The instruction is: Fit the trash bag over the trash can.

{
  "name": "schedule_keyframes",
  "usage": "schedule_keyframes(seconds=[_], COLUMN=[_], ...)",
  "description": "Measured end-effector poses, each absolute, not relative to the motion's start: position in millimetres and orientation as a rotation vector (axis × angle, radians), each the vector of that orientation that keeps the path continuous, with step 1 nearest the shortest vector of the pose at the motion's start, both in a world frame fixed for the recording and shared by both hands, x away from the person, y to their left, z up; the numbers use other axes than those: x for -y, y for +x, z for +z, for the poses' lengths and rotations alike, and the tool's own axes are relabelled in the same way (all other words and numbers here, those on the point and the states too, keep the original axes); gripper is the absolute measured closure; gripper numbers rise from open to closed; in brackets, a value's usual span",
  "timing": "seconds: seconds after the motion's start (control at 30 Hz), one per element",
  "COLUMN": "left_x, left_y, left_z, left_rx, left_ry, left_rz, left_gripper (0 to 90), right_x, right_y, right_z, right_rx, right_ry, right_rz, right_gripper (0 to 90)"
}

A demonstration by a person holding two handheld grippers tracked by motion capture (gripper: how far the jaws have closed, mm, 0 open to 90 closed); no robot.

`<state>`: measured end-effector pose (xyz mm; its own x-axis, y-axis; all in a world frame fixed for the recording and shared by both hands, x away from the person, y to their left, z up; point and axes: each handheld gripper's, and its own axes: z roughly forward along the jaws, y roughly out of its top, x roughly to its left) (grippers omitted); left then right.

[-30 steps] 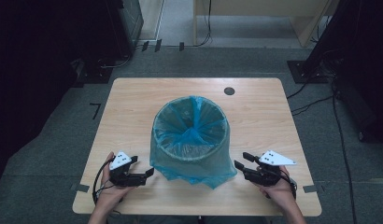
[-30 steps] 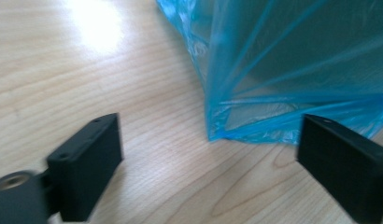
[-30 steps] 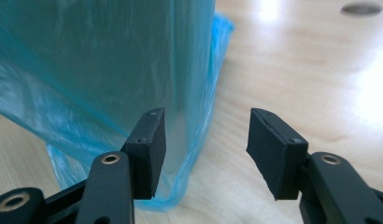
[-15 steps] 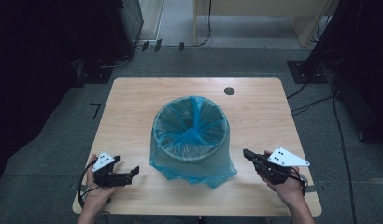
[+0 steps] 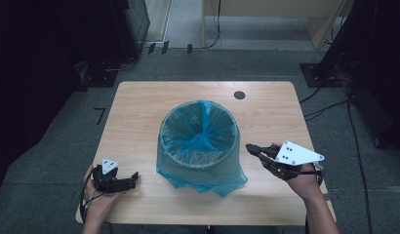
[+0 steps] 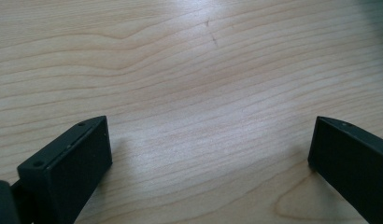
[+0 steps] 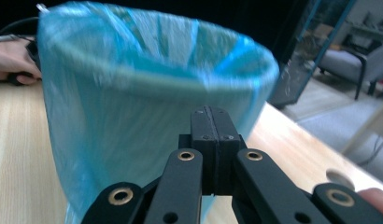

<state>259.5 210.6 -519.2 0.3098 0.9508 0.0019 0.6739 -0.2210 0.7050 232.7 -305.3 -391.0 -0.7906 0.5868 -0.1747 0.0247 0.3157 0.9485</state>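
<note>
Both handheld black two-jaw grippers, left gripper [image 5: 132, 176] and right gripper [image 5: 250, 147], carry a pale grey three-cornered plate with dark dots on top, brass-ringed screws behind the jaws, and trailing black cables.

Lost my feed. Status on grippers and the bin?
Left gripper open, low over table. Right gripper shut, empty, pointing at bin. Blue bag lines bin, skirt on table. Nothing in the way.

upright bin [image 5: 200, 146], blue liner, mid-table
</note>
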Motion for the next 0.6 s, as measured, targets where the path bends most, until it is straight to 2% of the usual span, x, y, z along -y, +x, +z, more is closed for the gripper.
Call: schedule_keyframes(seconds=[0.6], left_x=[-209.9], left_y=[260.7], left_z=[-519.4], left_rx=[-1.437], left_ry=[1.975], left_rz=[0.596], left_gripper=[0.0], right_x=[236.8], right_y=[267.0], right_z=[-323.0], right_rx=[-2.304], right_ry=[-0.068], right_rz=[1.365], right_gripper=[90.0])
